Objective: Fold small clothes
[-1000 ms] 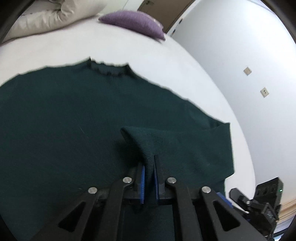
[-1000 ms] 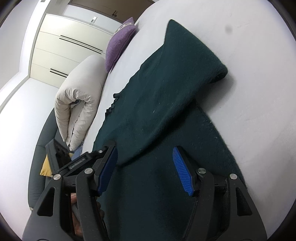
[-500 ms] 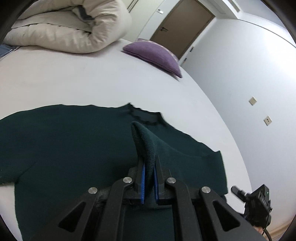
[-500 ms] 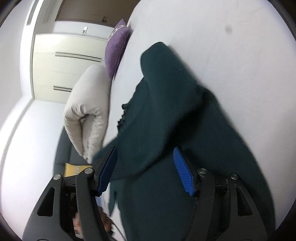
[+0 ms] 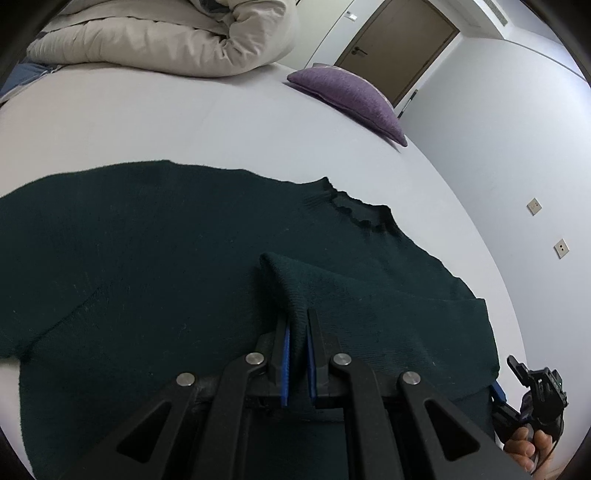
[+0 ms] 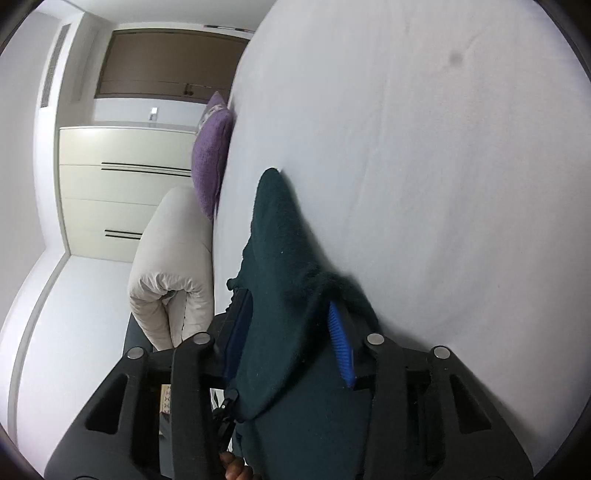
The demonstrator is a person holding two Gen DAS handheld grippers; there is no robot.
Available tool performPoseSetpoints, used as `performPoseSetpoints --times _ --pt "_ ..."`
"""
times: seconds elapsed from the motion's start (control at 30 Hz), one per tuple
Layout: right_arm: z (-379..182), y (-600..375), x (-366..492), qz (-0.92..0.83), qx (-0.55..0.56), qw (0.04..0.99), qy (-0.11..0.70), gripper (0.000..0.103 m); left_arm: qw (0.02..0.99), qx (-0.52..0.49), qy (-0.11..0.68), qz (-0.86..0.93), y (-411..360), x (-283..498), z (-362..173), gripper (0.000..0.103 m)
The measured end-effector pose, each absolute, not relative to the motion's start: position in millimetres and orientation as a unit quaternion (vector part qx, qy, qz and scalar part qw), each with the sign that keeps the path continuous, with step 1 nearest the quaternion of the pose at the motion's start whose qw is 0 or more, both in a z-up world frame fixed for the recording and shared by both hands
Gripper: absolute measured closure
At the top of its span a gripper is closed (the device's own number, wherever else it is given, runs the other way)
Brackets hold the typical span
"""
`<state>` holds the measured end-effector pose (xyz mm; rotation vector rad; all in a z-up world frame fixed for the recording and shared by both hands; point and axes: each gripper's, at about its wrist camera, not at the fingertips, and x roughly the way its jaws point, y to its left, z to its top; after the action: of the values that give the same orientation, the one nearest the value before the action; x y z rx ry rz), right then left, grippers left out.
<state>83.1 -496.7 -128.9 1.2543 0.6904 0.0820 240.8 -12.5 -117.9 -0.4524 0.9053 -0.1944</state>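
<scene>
A dark green knit sweater (image 5: 166,251) lies spread on the white bed (image 5: 147,122), neckline toward the far right. My left gripper (image 5: 297,328) is shut on the sweater's right sleeve cuff (image 5: 291,284), which is folded in over the body. In the right wrist view the sweater (image 6: 284,280) rises between the blue pads (image 6: 340,343) of my right gripper (image 6: 288,332), whose jaws stand apart with the cloth draped between them. The right gripper also shows at the lower right of the left wrist view (image 5: 535,387).
A rolled cream duvet (image 5: 177,33) and a purple cushion (image 5: 351,96) lie at the far end of the bed. A brown door (image 5: 399,44) and a white wall (image 5: 517,147) stand to the right. Cream wardrobes (image 6: 122,192) show in the right wrist view.
My left gripper has carried the sleeve cuff leftward across the sweater's body and lowered it. My right gripper has moved in under the sweater's edge, so cloth now lies between its pads.
</scene>
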Motion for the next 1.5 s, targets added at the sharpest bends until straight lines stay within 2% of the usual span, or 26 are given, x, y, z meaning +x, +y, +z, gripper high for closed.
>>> performPoseSetpoints --times 0.1,0.2,0.33,0.47,0.6,0.73,0.8,0.87,0.97,1.23,1.4,1.5 --pt "-112 -496 75 0.033 0.542 0.77 0.334 0.06 0.872 -0.211 0.432 -0.096 -13 241 -120 0.095" --pt "-82 -491 71 0.021 0.465 0.814 0.346 0.06 0.873 -0.212 0.428 -0.099 -11 241 -121 0.094" --pt "-51 -494 104 0.017 0.383 0.848 0.366 0.058 0.874 -0.216 0.424 -0.1 -11 242 -126 0.094" --pt "-50 -487 159 0.011 0.305 0.863 0.403 0.058 0.875 -0.223 0.417 -0.104 -9 241 -129 0.093" --pt "-79 -484 202 -0.007 0.28 0.846 0.454 0.058 0.881 -0.215 0.406 -0.11 -8 242 -122 0.094" --pt "-81 -486 210 -0.005 0.267 0.858 0.439 0.059 0.892 -0.196 0.391 -0.111 -9 246 -113 0.094" --pt "-80 -487 211 -0.008 0.256 0.862 0.438 0.065 0.898 -0.194 0.38 -0.106 -9 245 -111 0.094" --pt "-80 -487 212 -0.017 0.232 0.866 0.443 0.085 0.898 -0.191 0.383 -0.103 -11 245 -114 0.094" --pt "-83 -492 212 -0.017 0.238 0.865 0.441 0.092 0.888 -0.189 0.406 -0.099 -13 247 -125 0.094" --pt "-86 -490 214 -0.046 0.229 0.873 0.428 0.098 0.886 -0.202 0.404 -0.1 -9 238 -127 0.094" --pt "-91 -489 218 -0.038 0.216 0.875 0.432 0.098 0.88 -0.222 0.407 -0.106 -3 241 -132 0.091" --pt "-72 -484 207 -0.062 0.179 0.882 0.432 0.097 0.878 -0.233 0.402 -0.113 1 239 -133 0.09"
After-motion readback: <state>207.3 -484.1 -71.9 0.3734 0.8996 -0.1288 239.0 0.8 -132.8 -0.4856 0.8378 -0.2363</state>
